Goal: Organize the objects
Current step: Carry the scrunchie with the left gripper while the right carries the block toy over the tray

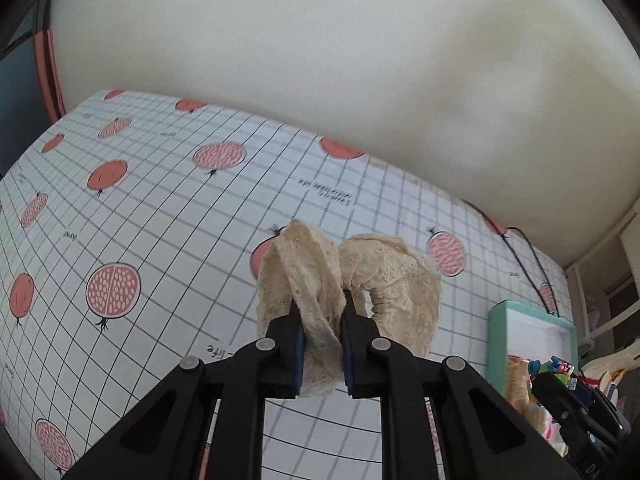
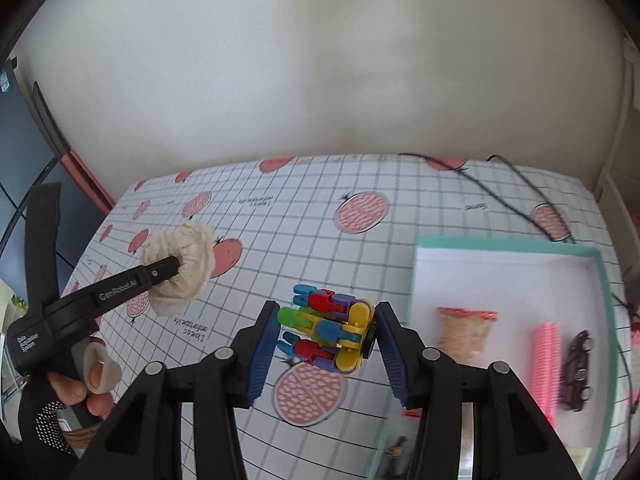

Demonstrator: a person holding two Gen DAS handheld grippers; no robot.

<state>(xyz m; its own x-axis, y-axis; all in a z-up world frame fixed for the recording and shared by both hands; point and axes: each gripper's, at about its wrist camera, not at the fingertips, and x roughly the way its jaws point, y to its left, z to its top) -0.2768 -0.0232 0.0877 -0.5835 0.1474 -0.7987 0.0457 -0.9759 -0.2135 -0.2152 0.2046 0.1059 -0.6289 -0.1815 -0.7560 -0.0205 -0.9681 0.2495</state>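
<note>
**Both grippers loaded over the gridded tablecloth**

Left gripper (image 1: 322, 334) clamped tight on cream lace scrunchie (image 1: 352, 280), held above the pomegranate-print tablecloth (image 1: 160, 208); open cloth to its left and back to the wall. Right gripper (image 2: 326, 334), jaws partly closed, pinches multicolour plastic block toy (image 2: 328, 330) over the cloth, just left of the teal-rimmed tray (image 2: 508, 246) holding snack packet (image 2: 466, 332), pink comb (image 2: 546, 364), toy car (image 2: 578, 372)

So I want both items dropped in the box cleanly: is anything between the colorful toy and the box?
Nothing visible: the colorful toy, gripped by the right gripper, has only bare tablecloth before the box's near wall.
</note>
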